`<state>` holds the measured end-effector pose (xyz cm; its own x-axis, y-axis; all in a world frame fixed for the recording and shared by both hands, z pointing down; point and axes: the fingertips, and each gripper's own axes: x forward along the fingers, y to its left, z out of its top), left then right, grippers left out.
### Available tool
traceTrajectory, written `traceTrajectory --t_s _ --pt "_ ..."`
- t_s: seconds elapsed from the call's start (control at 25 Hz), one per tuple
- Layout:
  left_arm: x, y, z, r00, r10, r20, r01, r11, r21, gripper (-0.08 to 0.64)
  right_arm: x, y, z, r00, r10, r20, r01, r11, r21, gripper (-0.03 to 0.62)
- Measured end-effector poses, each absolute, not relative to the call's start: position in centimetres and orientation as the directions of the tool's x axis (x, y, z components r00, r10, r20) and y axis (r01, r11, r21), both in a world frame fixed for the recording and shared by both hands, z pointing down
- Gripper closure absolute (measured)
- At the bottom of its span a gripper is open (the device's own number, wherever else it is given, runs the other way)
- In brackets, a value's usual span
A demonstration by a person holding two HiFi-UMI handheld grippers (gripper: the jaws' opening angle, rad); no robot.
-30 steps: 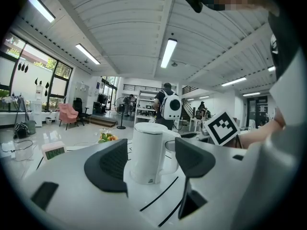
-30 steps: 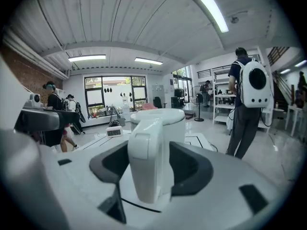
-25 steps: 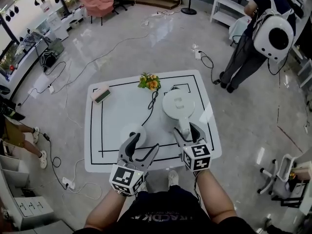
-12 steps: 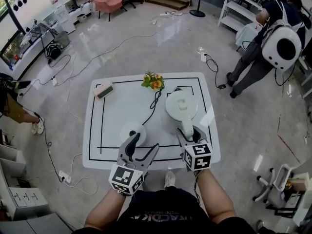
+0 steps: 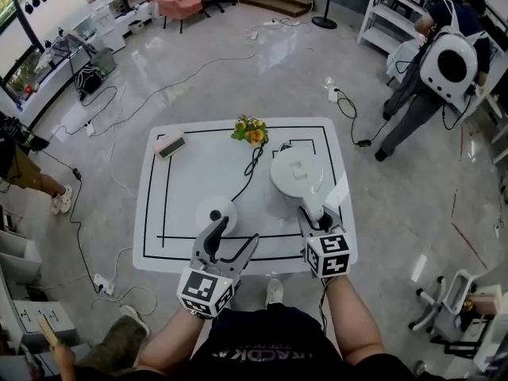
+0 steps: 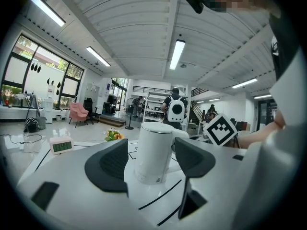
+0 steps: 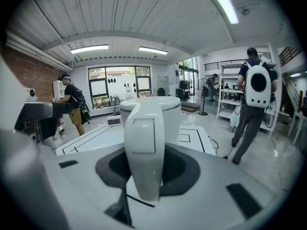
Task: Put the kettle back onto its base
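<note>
Closing on the handle (image 7: 144,147) of the kettle (image 5: 296,173), the fingers (image 7: 109,167) of your right gripper (image 5: 311,213) are pressing it. The kettle is standing on the desk (image 5: 182,189), apart from its base (image 5: 214,209). Your left gripper (image 5: 236,230) is holding its fingers (image 6: 112,164) apart, empty.

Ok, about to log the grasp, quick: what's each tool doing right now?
Left tool: open, empty.
Right tool: closing on the kettle handle, pads at its sides.
</note>
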<state>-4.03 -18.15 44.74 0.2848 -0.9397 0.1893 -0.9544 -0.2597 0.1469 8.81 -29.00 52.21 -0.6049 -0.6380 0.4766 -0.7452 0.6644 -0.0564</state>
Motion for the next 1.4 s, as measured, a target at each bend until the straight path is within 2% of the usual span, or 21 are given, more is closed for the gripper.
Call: traceTrajectory --t_s 0.64,1.4 --pt "-5.0 -17.0 45.1 0.245 -0.949 0.200 -0.964 -0.217 0.154 0.259 8.9 -29.0 52.0 -0.638 -0.636 0.433 -0.719 0.693 -0.041 0.474" --pt "-9.3 -14.4 44.5 0.188 -0.963 0.195 -0.975 -0.160 0.151 0.259 4.8 -27.5 47.7 -0.701 -0.655 0.283 -0.687 0.726 -0.021 0.476"
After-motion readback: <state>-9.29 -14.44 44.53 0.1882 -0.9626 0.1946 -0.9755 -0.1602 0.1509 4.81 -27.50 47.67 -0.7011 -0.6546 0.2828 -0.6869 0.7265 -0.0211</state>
